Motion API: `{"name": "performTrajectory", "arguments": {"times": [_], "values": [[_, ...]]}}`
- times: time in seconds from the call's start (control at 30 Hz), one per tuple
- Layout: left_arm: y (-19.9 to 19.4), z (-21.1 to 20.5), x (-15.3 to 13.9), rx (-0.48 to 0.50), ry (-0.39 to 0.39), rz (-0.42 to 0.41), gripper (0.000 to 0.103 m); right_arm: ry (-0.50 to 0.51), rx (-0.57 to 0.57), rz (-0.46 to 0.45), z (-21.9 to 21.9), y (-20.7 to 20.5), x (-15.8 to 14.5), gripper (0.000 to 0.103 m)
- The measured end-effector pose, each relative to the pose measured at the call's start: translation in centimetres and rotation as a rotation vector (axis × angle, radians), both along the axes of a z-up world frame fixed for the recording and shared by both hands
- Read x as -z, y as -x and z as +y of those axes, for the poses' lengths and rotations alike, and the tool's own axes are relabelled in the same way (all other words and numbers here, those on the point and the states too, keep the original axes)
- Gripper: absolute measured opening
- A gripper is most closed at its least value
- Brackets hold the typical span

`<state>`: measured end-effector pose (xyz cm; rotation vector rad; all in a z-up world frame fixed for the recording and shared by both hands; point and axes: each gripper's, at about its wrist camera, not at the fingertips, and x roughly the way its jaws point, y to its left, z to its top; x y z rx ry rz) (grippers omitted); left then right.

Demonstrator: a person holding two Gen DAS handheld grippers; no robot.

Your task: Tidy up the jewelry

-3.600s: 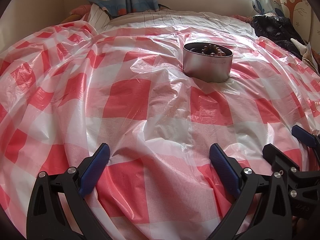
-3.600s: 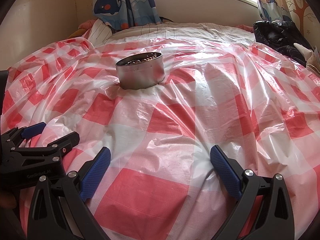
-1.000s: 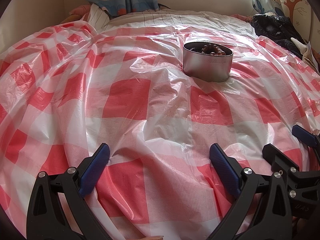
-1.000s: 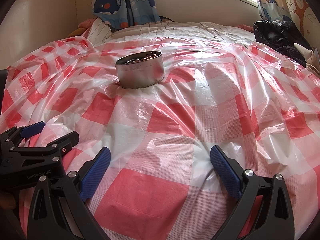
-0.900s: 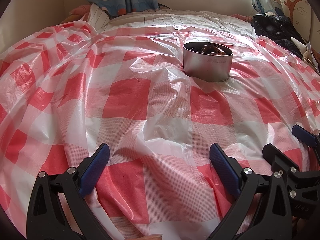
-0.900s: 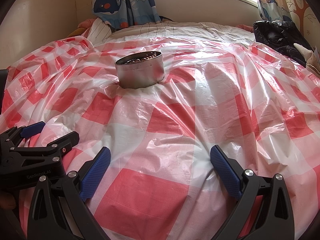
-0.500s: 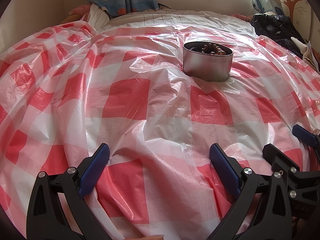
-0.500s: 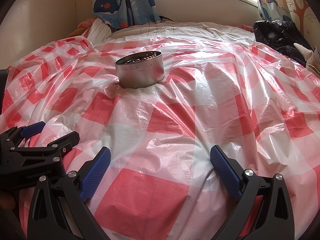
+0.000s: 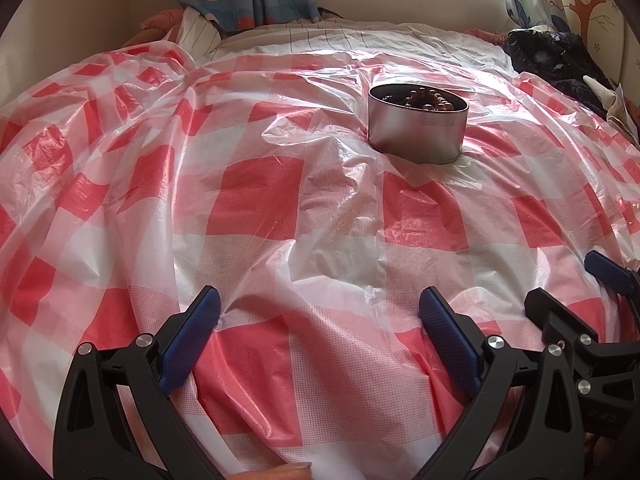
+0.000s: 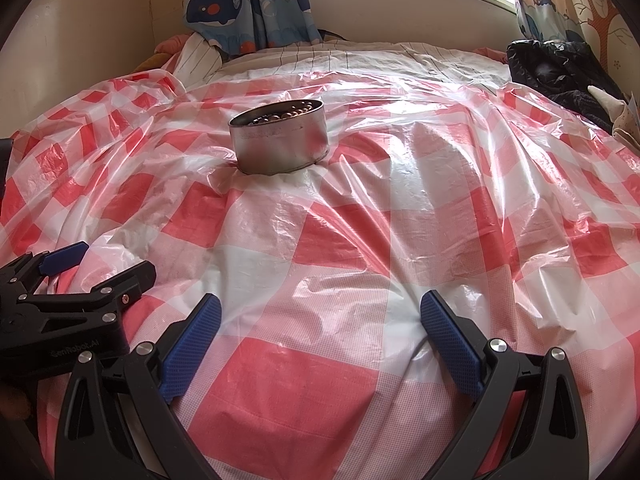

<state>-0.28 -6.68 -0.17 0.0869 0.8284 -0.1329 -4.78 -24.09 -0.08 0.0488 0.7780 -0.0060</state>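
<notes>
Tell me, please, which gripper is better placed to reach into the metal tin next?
Probably the left gripper: the tin lies ahead, slightly to its right. From the right gripper the tin sits further off to the left. Both are open and empty.

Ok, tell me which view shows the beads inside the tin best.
The left wrist view. It looks down over the rim of the round metal tin, so the brown beads show clearly. The right wrist view sees the tin from a lower angle, with only a few beads showing above the rim.
</notes>
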Motion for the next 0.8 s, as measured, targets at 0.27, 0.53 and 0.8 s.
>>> {"name": "performTrajectory", "arguments": {"times": [0.27, 0.53, 0.8], "values": [[0.10, -0.32, 0.04, -0.003, -0.032, -0.004, 0.096, -0.001, -0.001, 0.001, 0.01, -0.06, 0.02, 0.095], [0.11, -0.29, 0.03, -0.003, -0.031, -0.004, 0.096, -0.001, 0.000, 0.001, 0.04, -0.05, 0.04, 0.095], [0.11, -0.23, 0.04, -0.003, -0.031, -0.003, 0.096, -0.001, 0.000, 0.001, 0.01, 0.02, 0.07, 0.095]]}}
